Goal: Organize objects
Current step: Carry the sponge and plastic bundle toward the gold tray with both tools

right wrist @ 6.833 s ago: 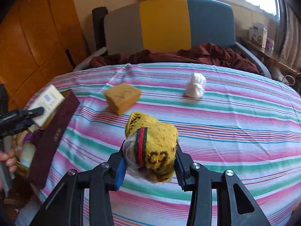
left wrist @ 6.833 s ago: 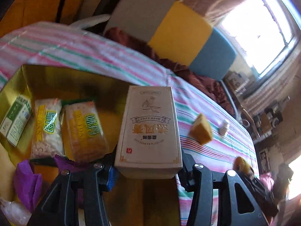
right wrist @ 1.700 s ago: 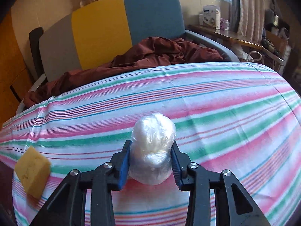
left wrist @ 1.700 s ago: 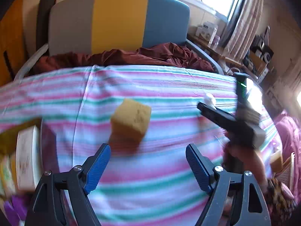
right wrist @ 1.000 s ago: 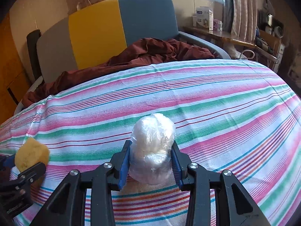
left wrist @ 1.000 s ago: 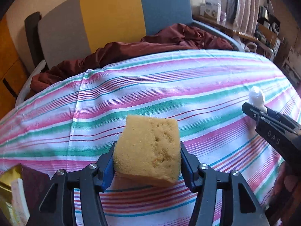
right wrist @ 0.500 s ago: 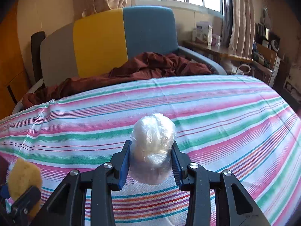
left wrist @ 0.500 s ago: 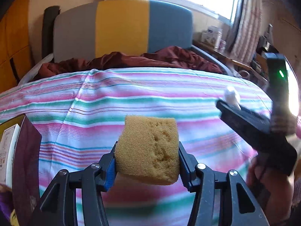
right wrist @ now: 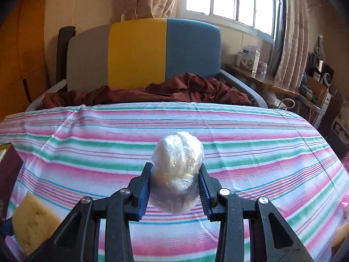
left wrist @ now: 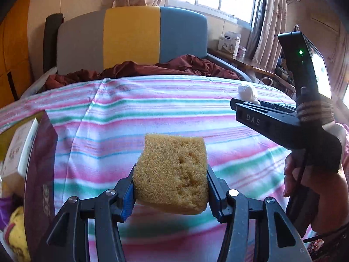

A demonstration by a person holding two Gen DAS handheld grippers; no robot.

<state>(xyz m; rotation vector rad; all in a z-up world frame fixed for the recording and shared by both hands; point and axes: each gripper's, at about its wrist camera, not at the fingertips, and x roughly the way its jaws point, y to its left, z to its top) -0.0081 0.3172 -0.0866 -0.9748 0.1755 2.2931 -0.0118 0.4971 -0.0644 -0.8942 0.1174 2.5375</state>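
My left gripper [left wrist: 171,182] is shut on a yellow sponge block [left wrist: 172,172] and holds it above the striped cloth. The sponge also shows at the lower left of the right wrist view [right wrist: 32,222]. My right gripper [right wrist: 174,183] is shut on a white plastic-wrapped ball [right wrist: 177,172], held above the cloth. In the left wrist view the right gripper [left wrist: 246,106] is at the right with the white ball [left wrist: 247,91] at its tip. A dark maroon box [left wrist: 38,174] at the left edge holds a cream carton [left wrist: 19,150] and a yellow knitted item [left wrist: 15,238].
The striped tablecloth [right wrist: 240,144] covers the table. Behind it stands a grey, yellow and blue chair [right wrist: 141,52] with a dark red cloth [right wrist: 174,89] on its seat. A cluttered side table [right wrist: 272,83] and window are at the far right. The box's corner [right wrist: 8,168] shows at left.
My left gripper closed on the sponge and lifted it off the cloth. My right gripper keeps hold of the white ball and has risen with it. Earlier the carton and the knitted item went into the box.
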